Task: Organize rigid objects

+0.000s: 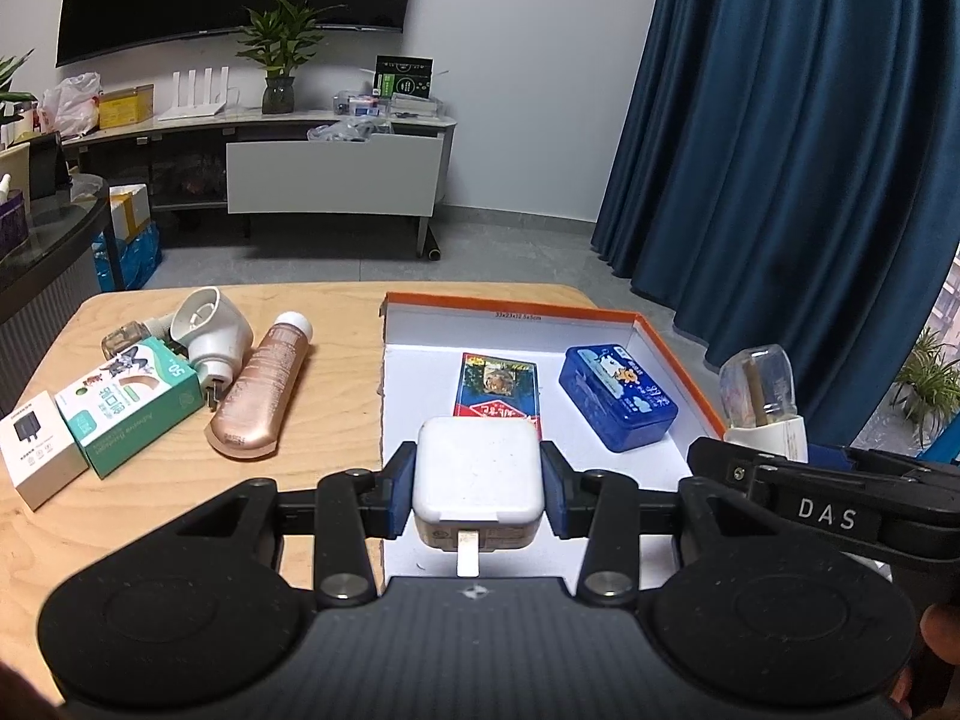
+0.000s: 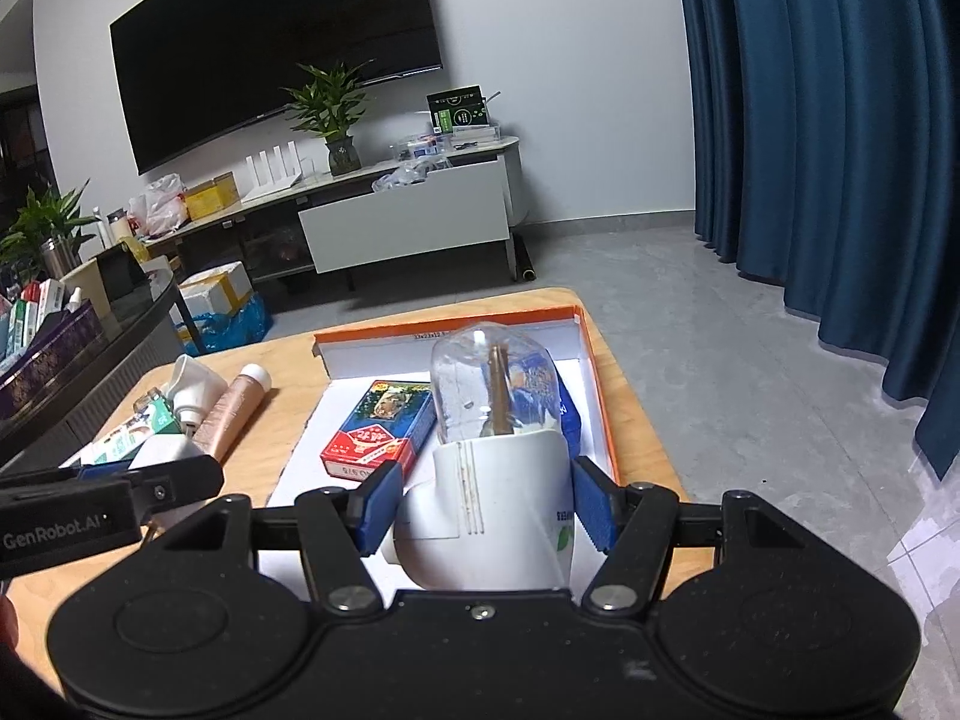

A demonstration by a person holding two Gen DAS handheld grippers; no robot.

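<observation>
Fingers [image 1: 403, 489] of the left gripper [image 1: 478, 495] clench a white charger [image 1: 478, 477] over the orange-rimmed box [image 1: 672, 354], near its front edge; the right gripper [image 2: 483, 501] grasps a plug-in repellent bottle [image 2: 492, 456], likely both bound inside. Card pack [image 1: 498, 387] and blue tin [image 1: 618, 396] leave bare floor in front.
</observation>
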